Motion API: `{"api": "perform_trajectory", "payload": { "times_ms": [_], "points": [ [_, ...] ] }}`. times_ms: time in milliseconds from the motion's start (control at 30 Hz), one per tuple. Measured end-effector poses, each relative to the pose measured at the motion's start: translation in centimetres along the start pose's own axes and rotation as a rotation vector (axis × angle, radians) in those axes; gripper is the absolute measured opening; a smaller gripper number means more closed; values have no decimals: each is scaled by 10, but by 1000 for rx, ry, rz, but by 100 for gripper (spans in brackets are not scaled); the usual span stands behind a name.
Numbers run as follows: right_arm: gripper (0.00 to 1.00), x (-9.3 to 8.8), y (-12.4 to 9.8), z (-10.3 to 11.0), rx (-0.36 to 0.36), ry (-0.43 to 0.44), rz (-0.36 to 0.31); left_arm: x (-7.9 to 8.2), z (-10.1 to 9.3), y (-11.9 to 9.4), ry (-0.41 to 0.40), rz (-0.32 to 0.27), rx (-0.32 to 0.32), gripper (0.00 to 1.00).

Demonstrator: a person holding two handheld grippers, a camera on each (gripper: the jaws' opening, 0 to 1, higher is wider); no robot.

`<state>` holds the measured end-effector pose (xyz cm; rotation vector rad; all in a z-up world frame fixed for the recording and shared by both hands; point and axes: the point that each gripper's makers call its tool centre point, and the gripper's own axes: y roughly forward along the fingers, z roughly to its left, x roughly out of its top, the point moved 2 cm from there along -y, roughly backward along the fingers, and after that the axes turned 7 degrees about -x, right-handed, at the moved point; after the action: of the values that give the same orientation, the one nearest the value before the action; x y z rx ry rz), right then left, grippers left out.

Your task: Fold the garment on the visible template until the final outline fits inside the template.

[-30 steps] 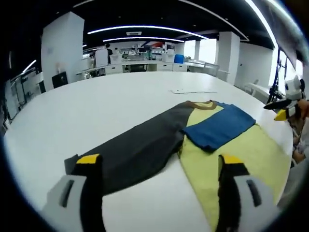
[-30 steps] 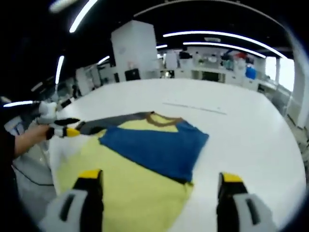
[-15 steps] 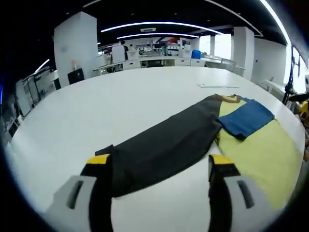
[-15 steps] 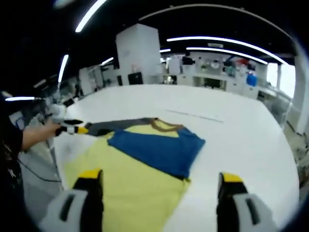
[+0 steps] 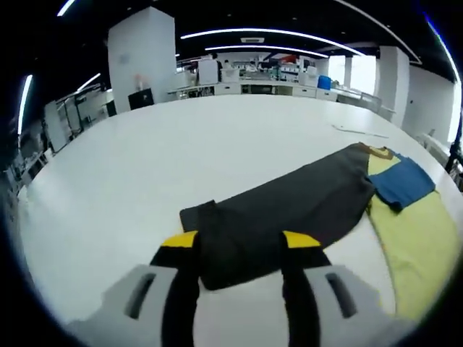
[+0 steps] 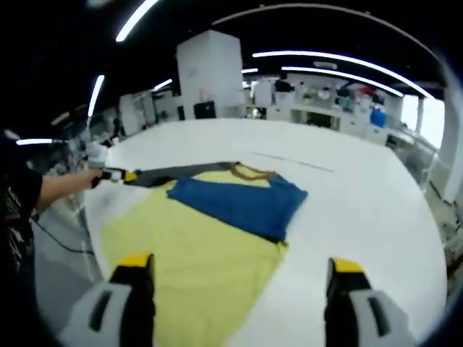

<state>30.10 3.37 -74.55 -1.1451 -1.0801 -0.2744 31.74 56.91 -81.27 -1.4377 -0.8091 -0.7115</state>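
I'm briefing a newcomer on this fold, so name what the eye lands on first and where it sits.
First, the garment's yellow body, spread on the white table ahead of the right gripper, with a blue sleeve folded across it. Next, the dark grey sleeve stretched out sideways, its cuff end between the left gripper's yellow-tipped jaws.
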Motion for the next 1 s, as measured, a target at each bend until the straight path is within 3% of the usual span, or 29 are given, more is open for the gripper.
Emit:
{"api": "perform_trajectory", "payload": {
  "times_ms": [267,433,667,1000],
  "points": [
    [99,-7,-1,-1,-32,-39,29,-5,0,7,21,71,18,19],
    [99,-8,-1,-1,-40,-41,32,-7,-8,-1,-37,75,56,14],
    [99,-9,-4,-3,-61,-39,40,-10,6,2,-34,103,90,4],
    [99,-7,-2,-1,-62,-44,31,-6,13,0,-73,87,77,0]
  ]
}}
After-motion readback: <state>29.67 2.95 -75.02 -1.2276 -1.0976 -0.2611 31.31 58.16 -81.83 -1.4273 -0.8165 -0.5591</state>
